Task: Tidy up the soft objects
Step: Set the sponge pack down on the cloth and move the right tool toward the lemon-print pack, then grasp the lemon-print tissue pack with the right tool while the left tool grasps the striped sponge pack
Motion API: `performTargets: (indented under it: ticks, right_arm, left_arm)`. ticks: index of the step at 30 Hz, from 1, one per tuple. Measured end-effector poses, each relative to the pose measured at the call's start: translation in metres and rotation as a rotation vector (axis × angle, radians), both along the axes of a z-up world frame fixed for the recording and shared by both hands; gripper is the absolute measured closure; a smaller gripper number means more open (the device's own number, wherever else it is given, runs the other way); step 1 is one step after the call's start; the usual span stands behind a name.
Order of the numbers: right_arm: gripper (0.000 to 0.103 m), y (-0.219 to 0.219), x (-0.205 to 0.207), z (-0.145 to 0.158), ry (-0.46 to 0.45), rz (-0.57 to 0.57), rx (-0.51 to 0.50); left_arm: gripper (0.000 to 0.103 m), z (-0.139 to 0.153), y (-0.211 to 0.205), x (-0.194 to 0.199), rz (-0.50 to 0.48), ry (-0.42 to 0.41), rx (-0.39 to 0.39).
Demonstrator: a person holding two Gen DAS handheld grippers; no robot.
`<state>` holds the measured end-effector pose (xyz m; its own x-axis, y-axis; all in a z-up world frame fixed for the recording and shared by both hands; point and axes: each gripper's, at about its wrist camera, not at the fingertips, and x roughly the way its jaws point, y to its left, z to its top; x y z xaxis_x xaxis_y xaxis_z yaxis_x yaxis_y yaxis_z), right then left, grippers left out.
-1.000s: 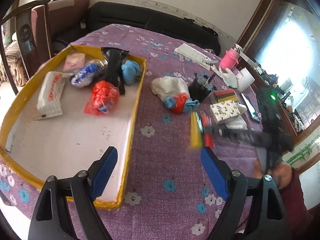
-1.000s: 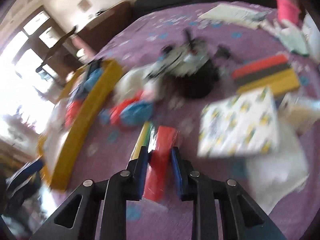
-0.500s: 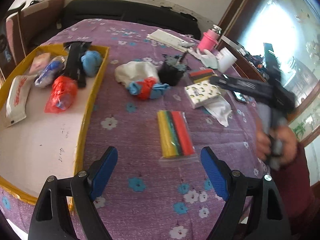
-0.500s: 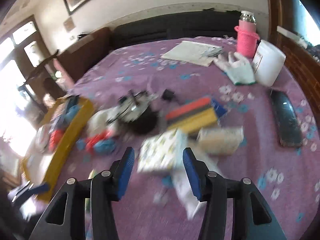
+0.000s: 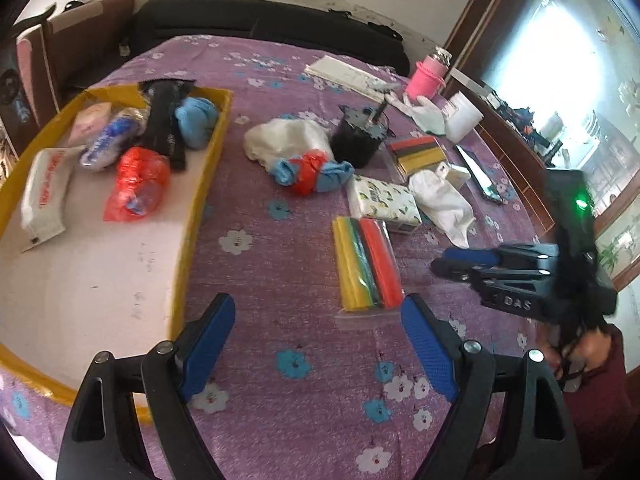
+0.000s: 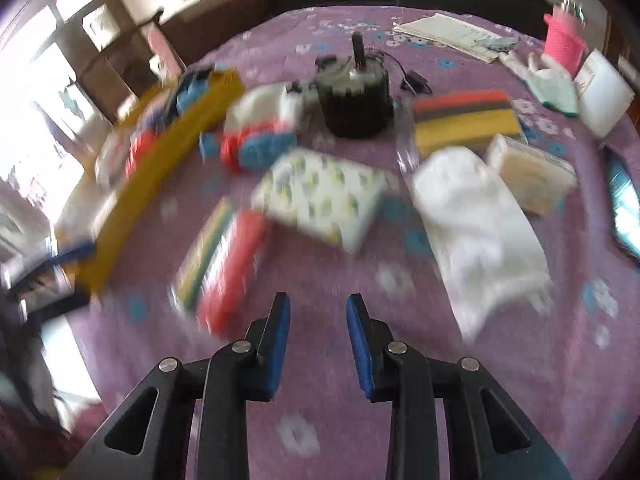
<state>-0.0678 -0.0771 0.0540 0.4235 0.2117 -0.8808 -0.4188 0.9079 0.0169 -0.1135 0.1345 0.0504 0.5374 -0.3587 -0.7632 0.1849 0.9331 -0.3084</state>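
Observation:
A clear pack of yellow, green and red strips (image 5: 366,264) (image 6: 224,264) lies flat on the purple cloth. My left gripper (image 5: 318,304) hangs open just short of it, nothing between its fingers. My right gripper (image 6: 318,300) (image 5: 444,260) is to the right of the pack, its jaws closing to a narrow gap with nothing in them. The yellow-rimmed tray (image 5: 208,184) at the left holds a tissue pack (image 5: 44,196), a red bag (image 5: 136,184), a blue sock (image 5: 196,120) and a black packet. A blue and red bundle (image 5: 312,170), a white cloth (image 5: 286,140) and a patterned tissue pack (image 5: 382,200) lie outside it.
A black pot (image 5: 358,140) stands mid-table, with a striped sponge pack (image 5: 416,154) and another white cloth (image 5: 444,204) to its right. A pink bottle (image 5: 426,80), a white cup (image 5: 462,118), gloves and papers sit at the back. A person's hand (image 5: 592,348) grips the right tool.
The right gripper let the strip pack go onto the cloth, opened, drew back to the pack's right and narrowed again. The left gripper shifted right, toward the pack.

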Motion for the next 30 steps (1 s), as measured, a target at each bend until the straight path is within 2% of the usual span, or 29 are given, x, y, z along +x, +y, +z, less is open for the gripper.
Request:
performTargets:
  ticks: [1,3,4,5,6,10,13,15,19,23,27,29,30]
  right_arm:
    - [0.071,-0.001,-0.003,0.006,-0.05,0.002,-0.032]
    - [0.055,0.0,-0.003,0.018,-0.136,0.012,-0.056]
    - [0.03,0.004,-0.001,0.024,-0.193,0.022,-0.077]
    - [0.012,0.008,0.003,0.026,-0.234,0.038,-0.097]
    - [0.011,0.016,0.009,0.027,-0.263,0.07,-0.119]
    - [0.012,0.043,0.04,0.008,-0.211,0.195,-0.2]
    - [0.031,0.054,0.059,-0.01,-0.133,0.246,-0.2]
    - [0.032,0.058,0.067,-0.012,-0.142,0.245,-0.199]
    - [0.035,0.055,0.072,-0.013,-0.114,0.197,-0.127]
    - [0.038,0.05,0.067,-0.012,-0.056,0.114,-0.135]
    - [0.038,0.03,0.04,-0.012,0.002,0.039,-0.169]
    - [0.038,0.012,0.024,-0.02,0.09,0.005,-0.145]
    - [0.036,0.003,0.016,-0.02,0.093,-0.009,-0.11]
  left_arm:
    - [0.019,-0.002,-0.004,0.002,-0.009,0.006,-0.003]
    - [0.019,-0.002,-0.009,0.003,-0.02,0.007,-0.003]
    - [0.019,-0.001,-0.012,0.001,-0.026,0.004,0.002]
    - [0.019,0.0,-0.014,-0.001,-0.032,0.0,0.01]
    - [0.019,0.002,-0.014,-0.003,-0.034,-0.004,0.016]
    - [0.019,0.011,-0.004,-0.012,-0.004,-0.021,0.049]
    - [0.019,0.015,0.009,-0.015,0.033,-0.027,0.056]
    - [0.019,0.016,0.014,-0.014,0.049,-0.023,0.052]
    - [0.019,0.015,0.01,-0.008,0.04,-0.014,0.043]
    - [0.019,0.008,-0.013,-0.001,-0.017,0.01,0.05]
    - [0.019,-0.003,-0.037,0.005,-0.071,0.033,0.067]
    - [0.019,-0.009,-0.049,0.009,-0.099,0.04,0.084]
    - [0.019,-0.011,-0.053,0.011,-0.106,0.043,0.09]
